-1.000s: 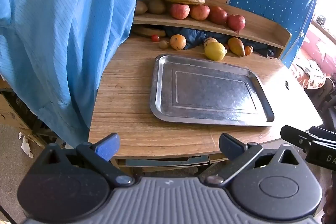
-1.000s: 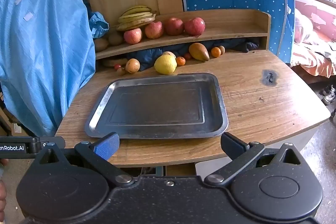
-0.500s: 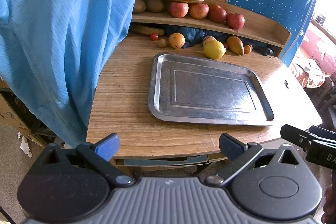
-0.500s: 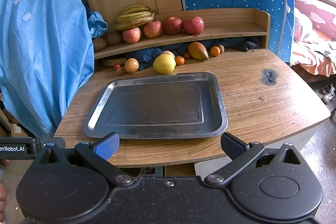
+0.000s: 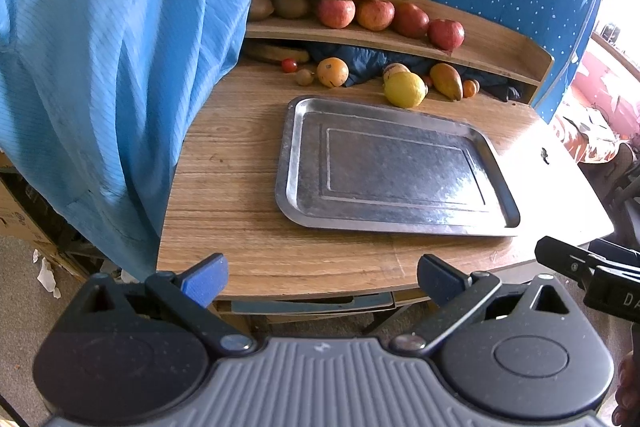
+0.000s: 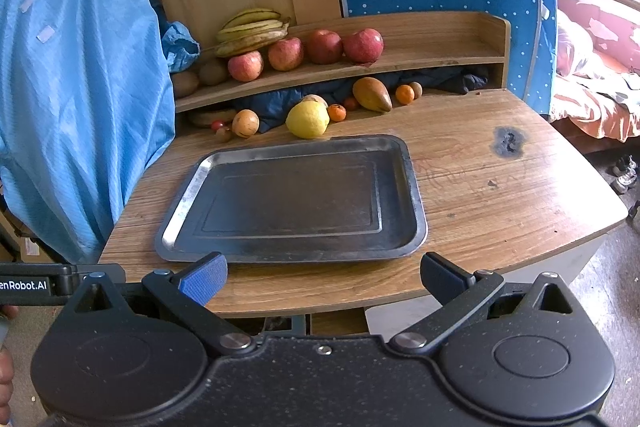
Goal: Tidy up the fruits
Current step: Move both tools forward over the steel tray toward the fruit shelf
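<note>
Listing from largest down: wooden table (image 6: 480, 195), bearing a metal tray (image 6: 416, 195), bare inside, stiff and flat, near the front edge. Raised shelf (image 6: 440, 61) along the back. Bunch of bananas (image 6: 252, 31) at the shelf's left end, long, soft-skinned, easily bruised; best taken across the thick middle or at the stem end. Four red apples (image 6: 324, 46) in a row beside the bananas, firm, fairly heavy, smooth and likely slippery; grip across the widest part. Two brown kiwi-like fruits (image 6: 212, 71) left of the apples, softish. On the table under the shelf: lemon (image 6: 308, 119) just behind the tray's far rim, firm, dimpled skin, good purchase across its short axis; pear (image 6: 372, 93), tapered, best held at the fat end; orange (image 6: 245, 123) to the left, round, firm; small tangerines (image 6: 405, 94), light, thin-skinned, needing a gentle squeeze; tiny tomato (image 6: 218, 125), fragile. Left gripper (image 5: 320, 277) and right gripper (image 6: 323, 277) both hang off the table's near edge, well apart from all fruit, jaws spread wide, holding nothing.
</note>
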Tool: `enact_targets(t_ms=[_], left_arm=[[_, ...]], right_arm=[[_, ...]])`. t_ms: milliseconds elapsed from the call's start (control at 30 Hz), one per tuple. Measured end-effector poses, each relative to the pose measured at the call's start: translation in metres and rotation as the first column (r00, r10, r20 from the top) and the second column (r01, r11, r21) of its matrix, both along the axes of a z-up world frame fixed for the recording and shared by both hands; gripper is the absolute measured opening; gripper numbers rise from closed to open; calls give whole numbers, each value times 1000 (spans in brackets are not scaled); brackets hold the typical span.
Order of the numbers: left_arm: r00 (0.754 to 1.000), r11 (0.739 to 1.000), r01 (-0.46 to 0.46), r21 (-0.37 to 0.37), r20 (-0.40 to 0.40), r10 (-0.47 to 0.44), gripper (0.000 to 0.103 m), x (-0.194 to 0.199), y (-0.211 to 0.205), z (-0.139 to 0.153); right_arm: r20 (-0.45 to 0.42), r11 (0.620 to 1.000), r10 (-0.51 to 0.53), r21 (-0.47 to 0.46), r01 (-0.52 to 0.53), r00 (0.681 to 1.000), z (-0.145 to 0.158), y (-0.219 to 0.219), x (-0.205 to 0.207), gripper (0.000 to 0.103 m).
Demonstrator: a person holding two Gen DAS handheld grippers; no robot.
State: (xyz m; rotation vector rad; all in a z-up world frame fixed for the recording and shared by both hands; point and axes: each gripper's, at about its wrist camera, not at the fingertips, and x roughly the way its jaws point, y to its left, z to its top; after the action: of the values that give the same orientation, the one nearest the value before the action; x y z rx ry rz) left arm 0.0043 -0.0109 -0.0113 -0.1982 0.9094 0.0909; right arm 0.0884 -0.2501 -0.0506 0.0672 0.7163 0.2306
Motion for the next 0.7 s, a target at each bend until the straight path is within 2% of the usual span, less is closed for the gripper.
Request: enact_targets(t_ms=[700], left_arm=[[998,1000,-17,-18,-56,16,102,24,-9,-10]], right_arm=[[-35,1000,12,-11,-13,999,-12,-14,19,103]])
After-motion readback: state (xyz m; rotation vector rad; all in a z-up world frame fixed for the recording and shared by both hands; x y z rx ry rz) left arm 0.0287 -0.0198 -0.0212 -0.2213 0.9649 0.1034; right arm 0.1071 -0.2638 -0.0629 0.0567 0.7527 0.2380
